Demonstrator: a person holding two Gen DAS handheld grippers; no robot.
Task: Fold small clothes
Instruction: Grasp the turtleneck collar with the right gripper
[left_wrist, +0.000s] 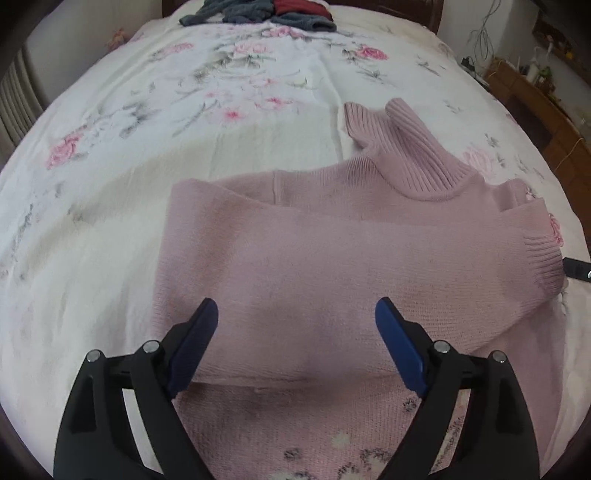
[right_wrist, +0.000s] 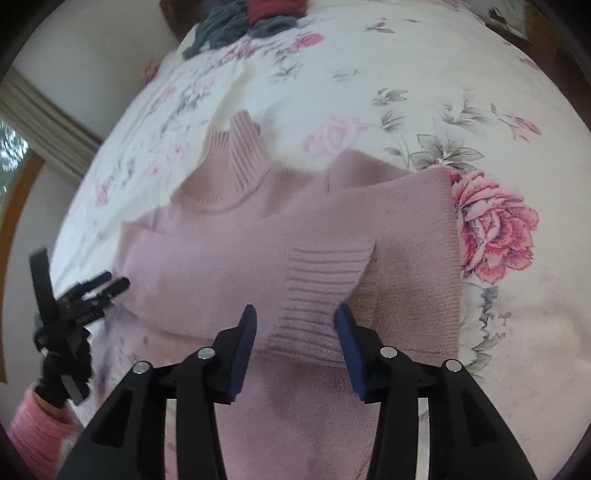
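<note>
A small pink knit turtleneck sweater (left_wrist: 332, 258) lies flat on the floral bed sheet, with both sleeves folded across its chest. In the left wrist view my left gripper (left_wrist: 295, 314) hovers open over the folded sleeve near the sweater's left side, nothing between its blue pads. In the right wrist view my right gripper (right_wrist: 295, 321) is open, its blue pads either side of the ribbed cuff (right_wrist: 317, 288) of the folded sleeve, not closed on it. The sweater (right_wrist: 258, 240) fills the middle of that view, collar (right_wrist: 232, 162) pointing away. The left gripper (right_wrist: 107, 286) shows at the left edge there.
A pile of grey and red clothes (left_wrist: 258, 11) lies at the far end of the bed (left_wrist: 110, 166). Wooden furniture (left_wrist: 535, 103) stands off the bed's right side. A pink sleeve of the person (right_wrist: 33, 432) shows at lower left in the right wrist view.
</note>
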